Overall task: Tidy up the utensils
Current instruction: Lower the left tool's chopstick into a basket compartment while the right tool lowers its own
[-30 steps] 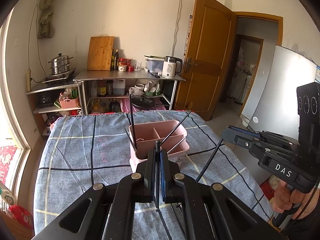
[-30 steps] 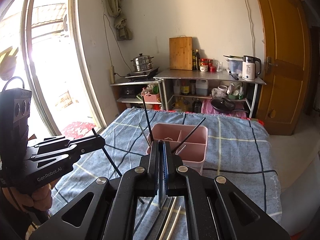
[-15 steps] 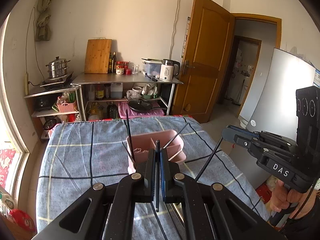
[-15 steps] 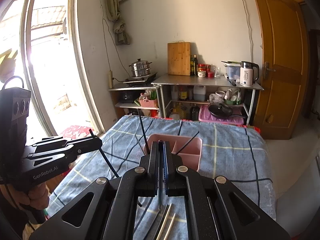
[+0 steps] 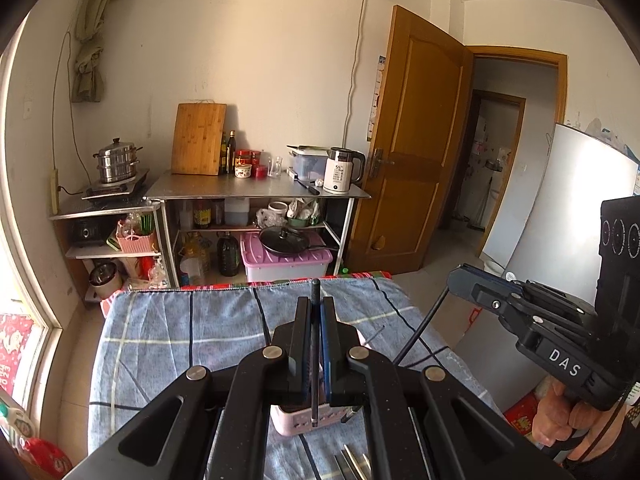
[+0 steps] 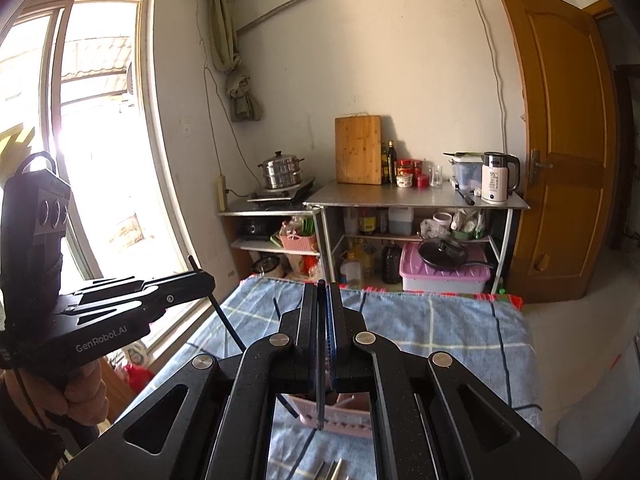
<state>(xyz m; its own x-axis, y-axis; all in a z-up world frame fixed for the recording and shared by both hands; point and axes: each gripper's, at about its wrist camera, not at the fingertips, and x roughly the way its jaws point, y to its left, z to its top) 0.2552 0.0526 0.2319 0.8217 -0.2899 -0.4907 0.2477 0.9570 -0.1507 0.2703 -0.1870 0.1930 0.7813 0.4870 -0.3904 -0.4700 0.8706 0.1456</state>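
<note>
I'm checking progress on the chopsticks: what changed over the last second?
Both hand-held grippers rose and tilted up, so the pink organizer slid from mid-frame to beneath the jaws. The left hand-held gripper and right hand-held gripper each stayed shut on a black chopstick. The organizer and metal chopsticks stayed put.

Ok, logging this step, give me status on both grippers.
Left gripper shut on a black chopstick. Right gripper shut on another chopstick. Pink organizer below both. Nothing blocking.
</note>
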